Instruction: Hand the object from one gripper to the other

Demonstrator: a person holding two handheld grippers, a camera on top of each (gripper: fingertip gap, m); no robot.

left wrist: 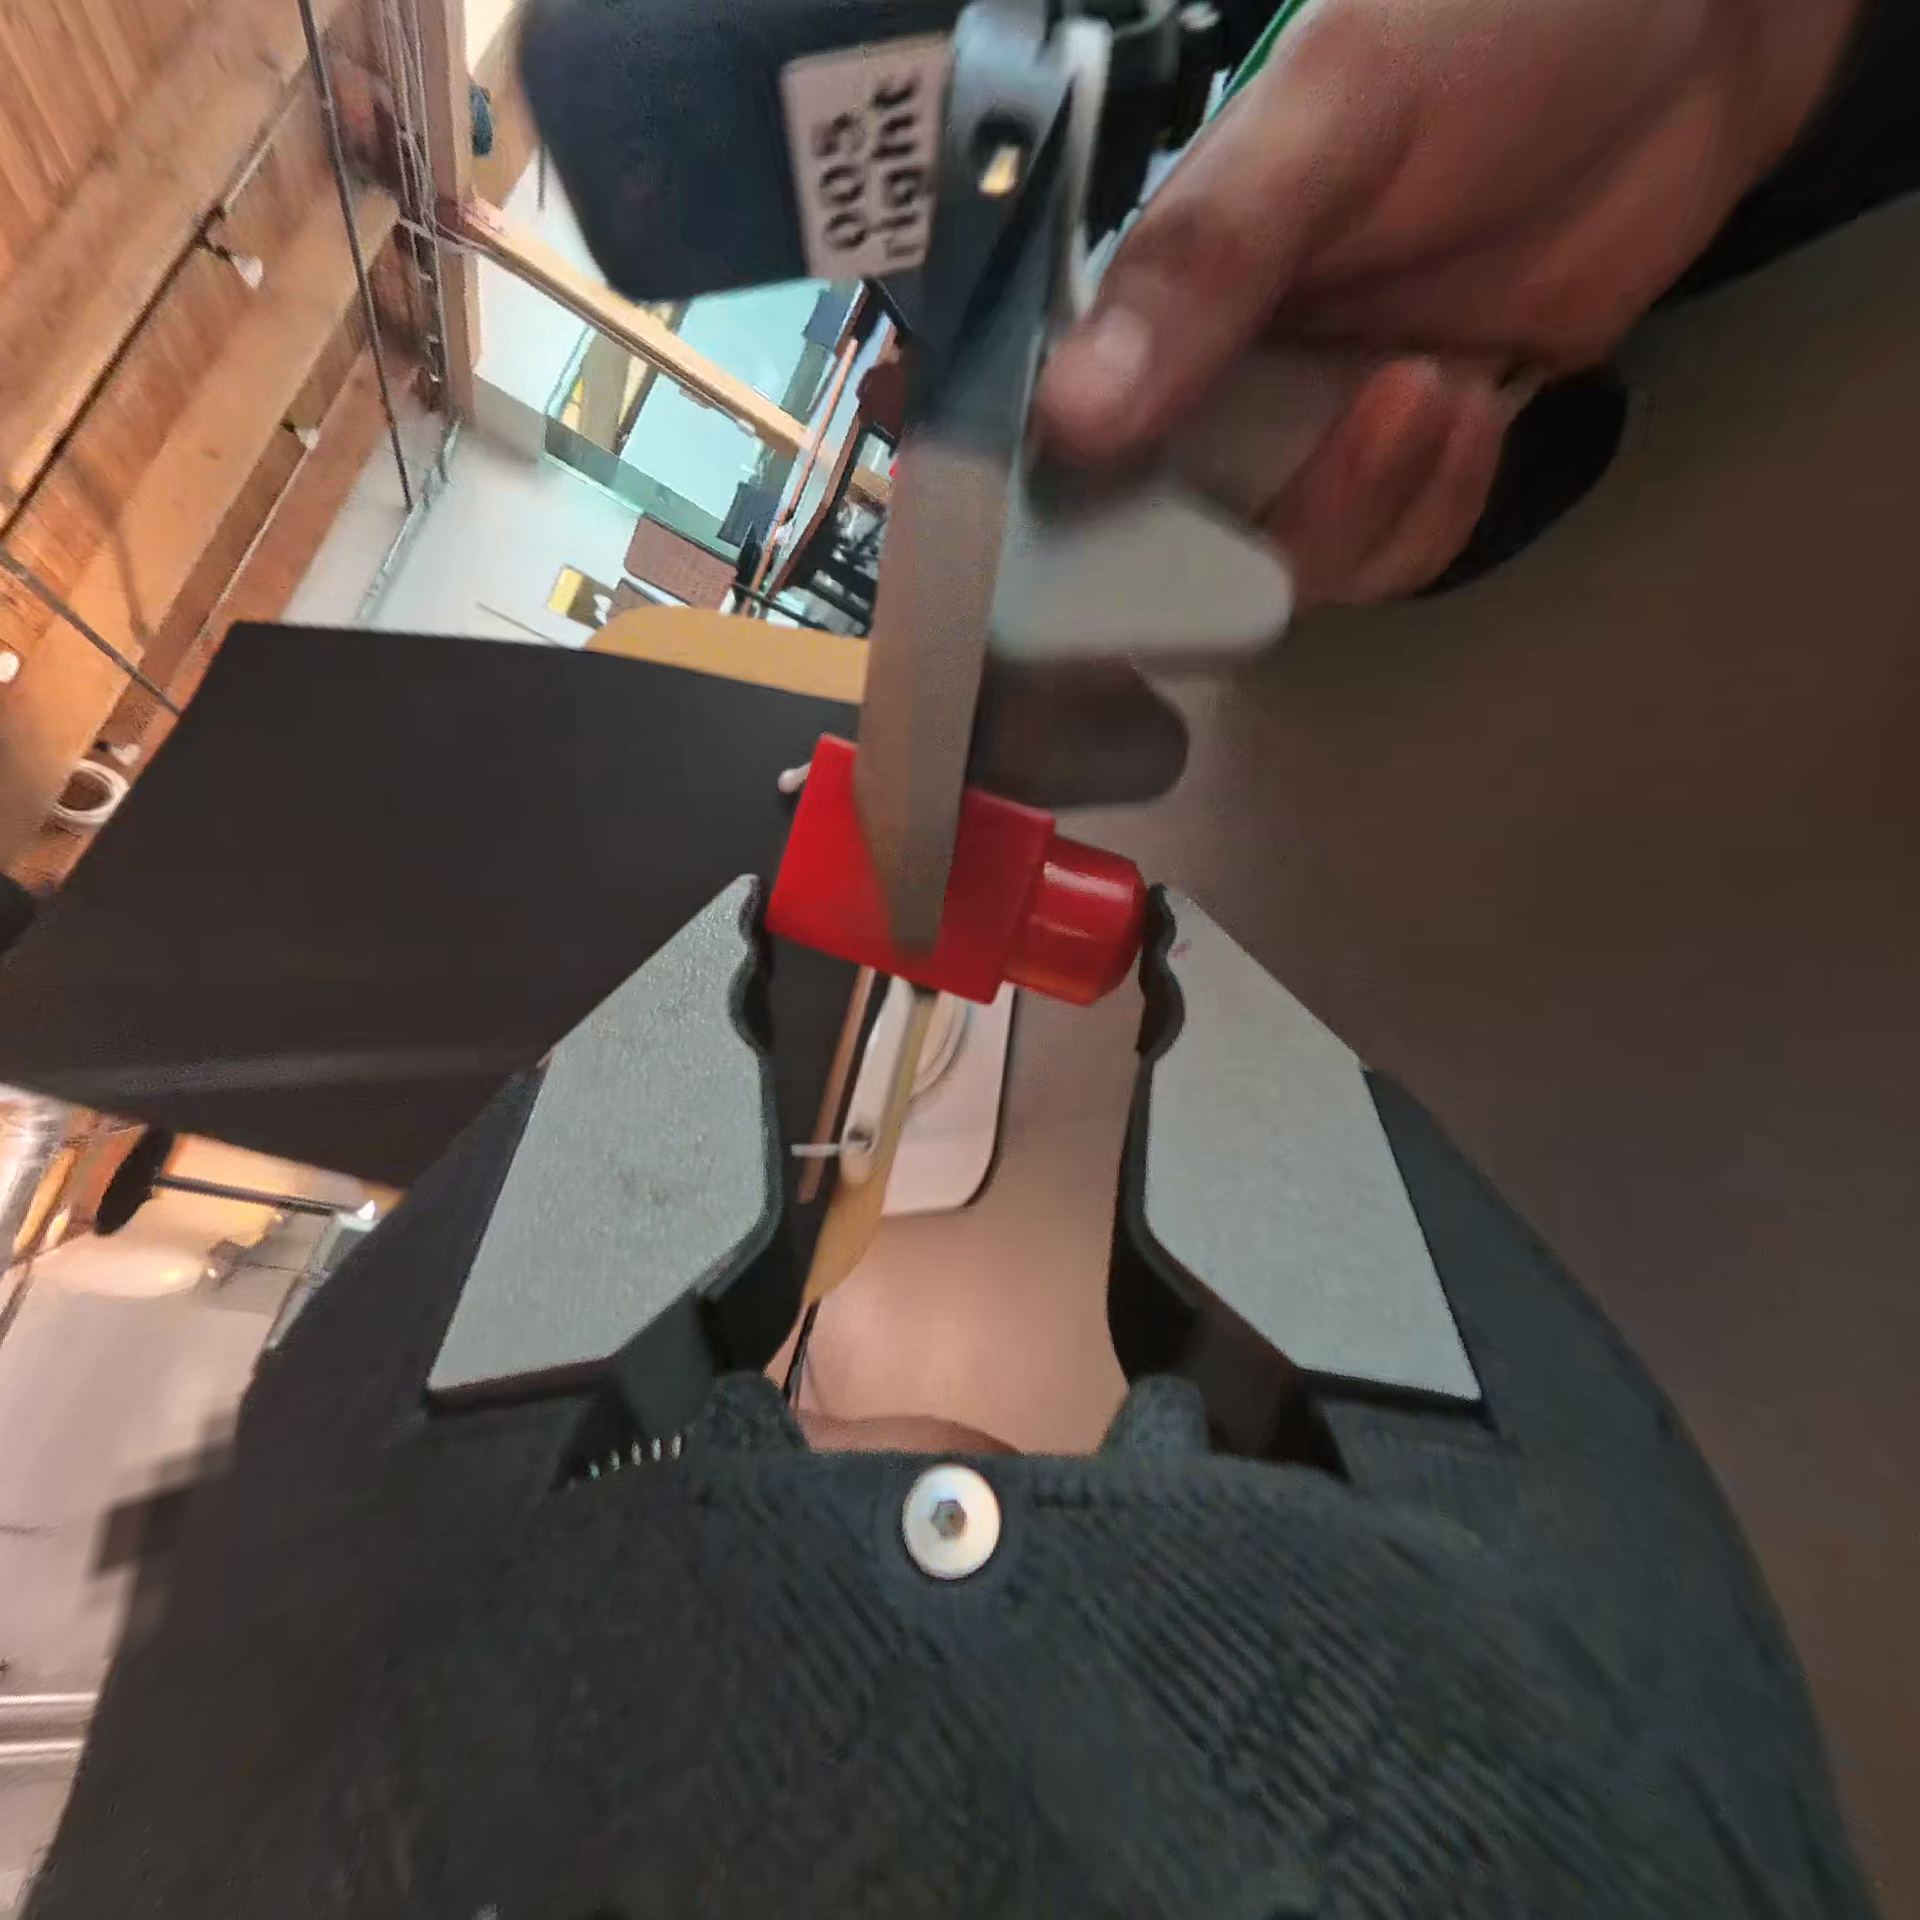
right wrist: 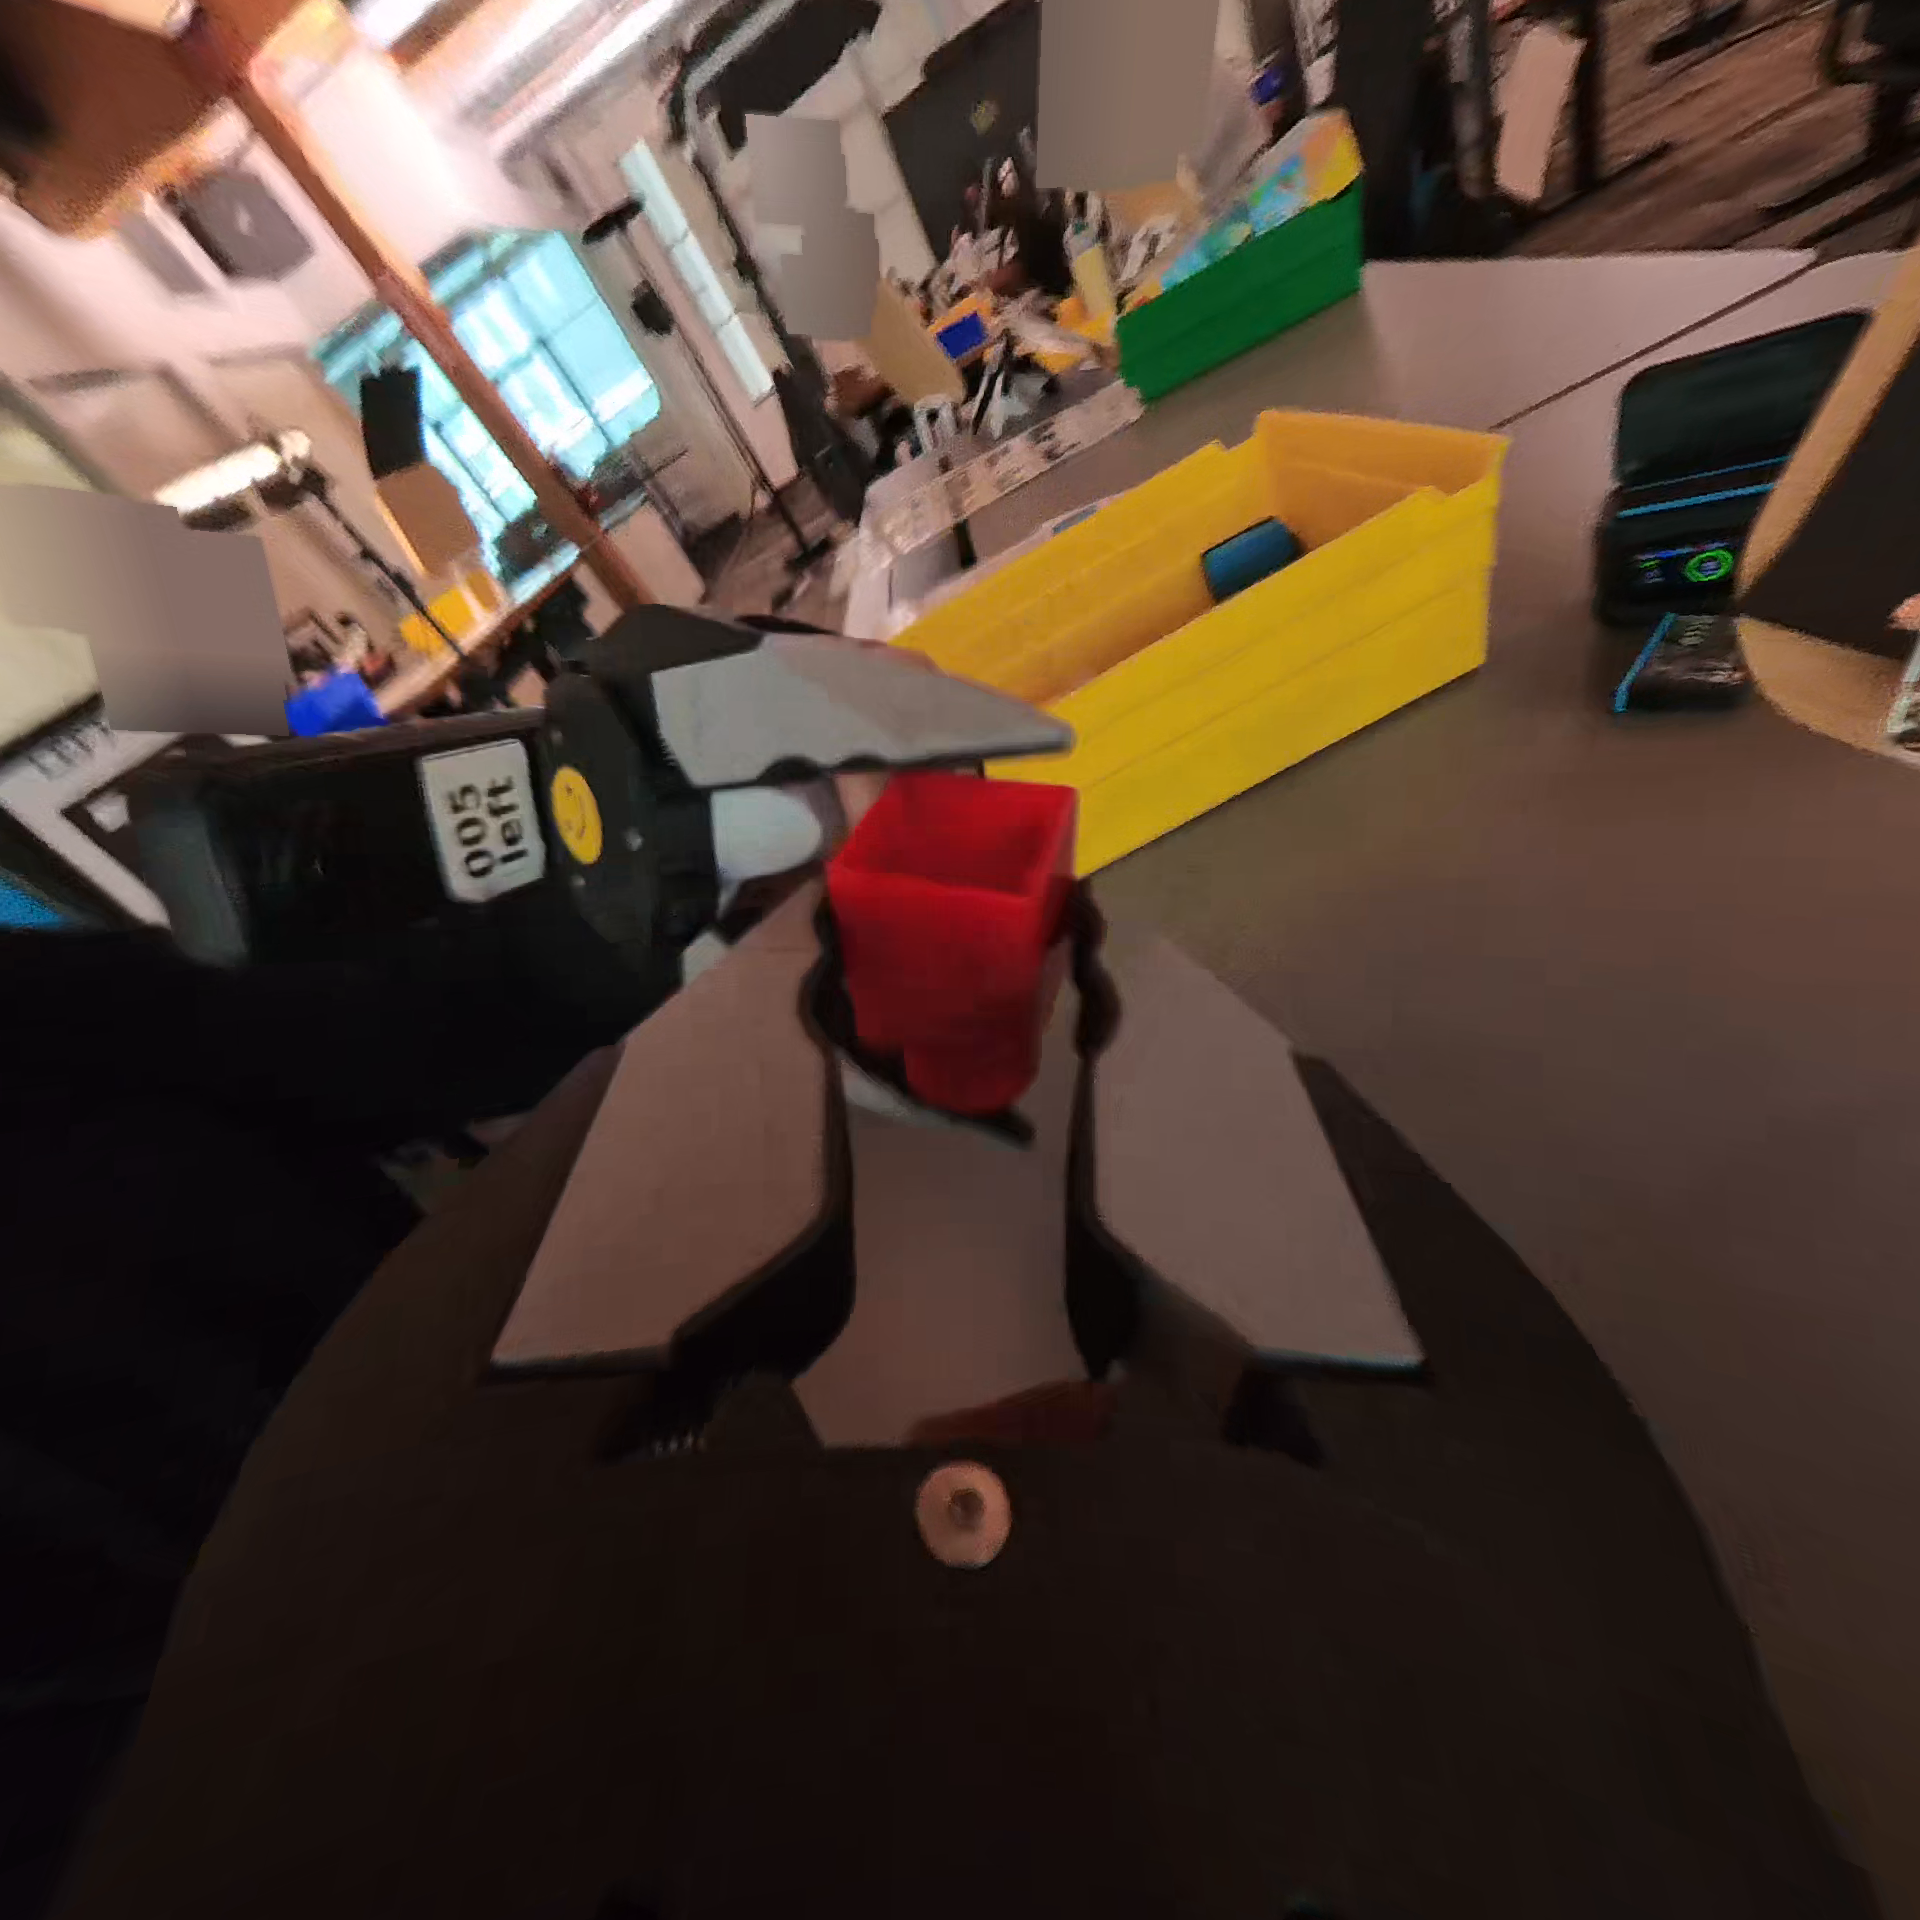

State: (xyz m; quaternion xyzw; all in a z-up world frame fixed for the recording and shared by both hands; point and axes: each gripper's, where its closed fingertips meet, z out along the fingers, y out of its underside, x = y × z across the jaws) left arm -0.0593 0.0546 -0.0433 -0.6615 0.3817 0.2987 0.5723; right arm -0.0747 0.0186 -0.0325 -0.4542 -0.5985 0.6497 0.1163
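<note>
A red plastic piece [left wrist: 1081, 914], a square hollow body with a round stub at one end, hangs in the air between both grippers. My left gripper [left wrist: 956, 925] has one fingertip on the square end and the other on the stub. My right gripper [right wrist: 956, 966] grips the same red piece [right wrist: 945, 935] by its two sides. In the left wrist view, one right finger [left wrist: 925, 727] comes down across the front of the piece. In the right wrist view, a left finger [right wrist: 862, 717] lies on its open top, and the other sits under the stub.
A person's hand [left wrist: 1403, 208] holds the right gripper. On the grey table [right wrist: 1558, 1039] stand a yellow bin [right wrist: 1299, 644] with a blue object [right wrist: 1252, 556] in it, a green bin [right wrist: 1247, 301] farther back and a black device [right wrist: 1704, 520] at the right. My left and right fingertips are right by each other.
</note>
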